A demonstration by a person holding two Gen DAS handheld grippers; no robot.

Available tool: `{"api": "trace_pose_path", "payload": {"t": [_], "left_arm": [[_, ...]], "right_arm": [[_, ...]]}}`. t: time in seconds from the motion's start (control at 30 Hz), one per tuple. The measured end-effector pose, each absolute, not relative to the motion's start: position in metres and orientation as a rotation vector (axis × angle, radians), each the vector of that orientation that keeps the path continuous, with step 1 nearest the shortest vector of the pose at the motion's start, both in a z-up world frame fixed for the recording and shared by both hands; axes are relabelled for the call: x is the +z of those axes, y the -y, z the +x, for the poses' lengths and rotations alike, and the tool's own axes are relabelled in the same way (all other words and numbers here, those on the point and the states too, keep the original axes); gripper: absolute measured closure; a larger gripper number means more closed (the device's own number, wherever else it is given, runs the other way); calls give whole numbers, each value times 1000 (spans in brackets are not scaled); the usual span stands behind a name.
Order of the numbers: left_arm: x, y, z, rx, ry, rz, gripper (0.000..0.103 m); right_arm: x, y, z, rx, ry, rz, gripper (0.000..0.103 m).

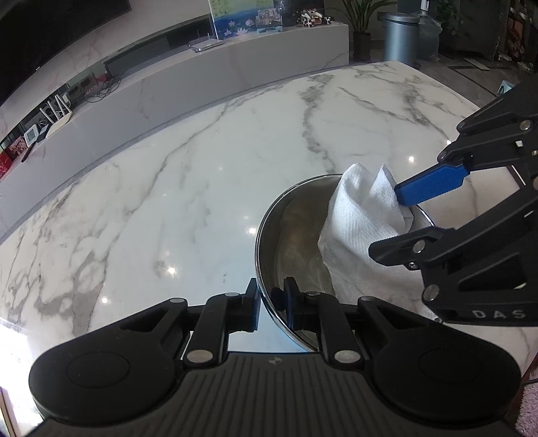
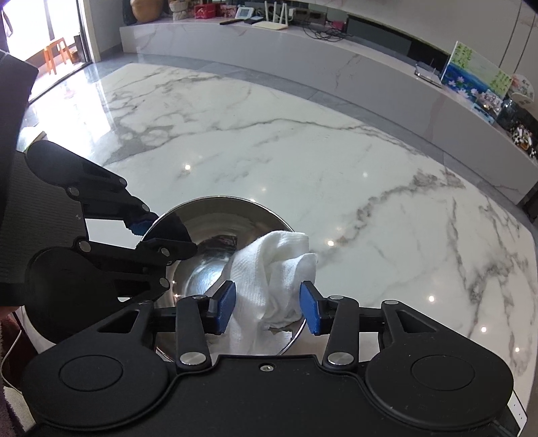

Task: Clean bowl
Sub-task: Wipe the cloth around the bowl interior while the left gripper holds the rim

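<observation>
A shiny steel bowl [image 1: 296,235] sits on the white marble table [image 1: 188,174]; it also shows in the right wrist view [image 2: 208,235]. My left gripper [image 1: 271,302] is shut on the bowl's near rim, one finger outside and one inside. It shows at the bowl's left rim in the right wrist view [image 2: 148,235]. A crumpled white paper towel [image 2: 269,279] lies inside the bowl against its right side, also seen in the left wrist view [image 1: 363,222]. My right gripper [image 2: 267,307] is shut on the towel, its blue pads [image 2: 224,307] pressing both sides.
A long marble TV bench [image 2: 302,50] with routers, cables, a painted picture [image 2: 477,72] and boxes runs behind the table. A metal bin [image 1: 401,37] and a potted plant [image 1: 363,30] stand beyond the table's far end. The table's right edge [image 2: 528,242] is close.
</observation>
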State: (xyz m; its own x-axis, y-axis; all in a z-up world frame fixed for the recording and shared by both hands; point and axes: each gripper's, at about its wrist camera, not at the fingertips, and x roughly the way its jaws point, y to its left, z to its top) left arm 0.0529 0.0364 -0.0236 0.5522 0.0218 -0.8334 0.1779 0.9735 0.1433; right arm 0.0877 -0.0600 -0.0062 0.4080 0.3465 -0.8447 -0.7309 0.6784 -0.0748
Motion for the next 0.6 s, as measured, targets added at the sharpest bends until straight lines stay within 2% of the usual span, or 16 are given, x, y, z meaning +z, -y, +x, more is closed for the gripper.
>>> {"api": "trace_pose_path", "payload": {"t": [0.1,0.2,0.27,0.33,0.6], "left_arm": [[-24,-36,53,-96,-981,228,90],[-24,-34,52,-101,-970,248,90],[-24,-33,51,-103,-964,258,90],[-25,-32,51,-108,-968,253,89],[-24,-28,50,-117,-949,245,91]], "right_arm": [[-11,59,89,706,-924,-486,66],[-14,60,91,694,-939,-483,75],[-16,62,93,688,-951,-473,85],[-16,65,94,684,-965,-459,89],[-20,76,96,666,-1020,-411,92]]}}
